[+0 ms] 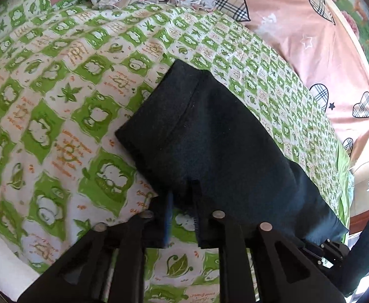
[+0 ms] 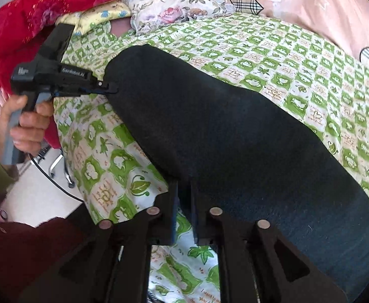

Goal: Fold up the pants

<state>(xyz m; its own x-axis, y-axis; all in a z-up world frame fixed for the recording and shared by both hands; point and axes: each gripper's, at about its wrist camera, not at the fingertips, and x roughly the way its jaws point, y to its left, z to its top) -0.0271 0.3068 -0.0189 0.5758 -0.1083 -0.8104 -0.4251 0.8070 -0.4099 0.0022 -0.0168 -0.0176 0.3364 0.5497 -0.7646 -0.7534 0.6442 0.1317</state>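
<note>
Folding: dark fleece pants (image 1: 209, 131) lie doubled lengthwise on green-checked bedsheet (image 1: 58, 101); 1 crosswise fold left.
Left gripper (image 1: 181, 217): 6 o'clock, jaws narrow, pinching nothing visible.
Right gripper (image 2: 183, 212): 6 o'clock, jaws narrow, at pants' edge, grip unclear.

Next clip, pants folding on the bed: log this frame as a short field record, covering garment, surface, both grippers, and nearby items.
garment: dark pants, folded into a long strip
surface: green-and-white patterned sheet
left gripper: open, at pants edge, sheet visible in the gap
right gripper: open, at pants edge
nearby: pink quilt, floral pillow, red blanket
</note>
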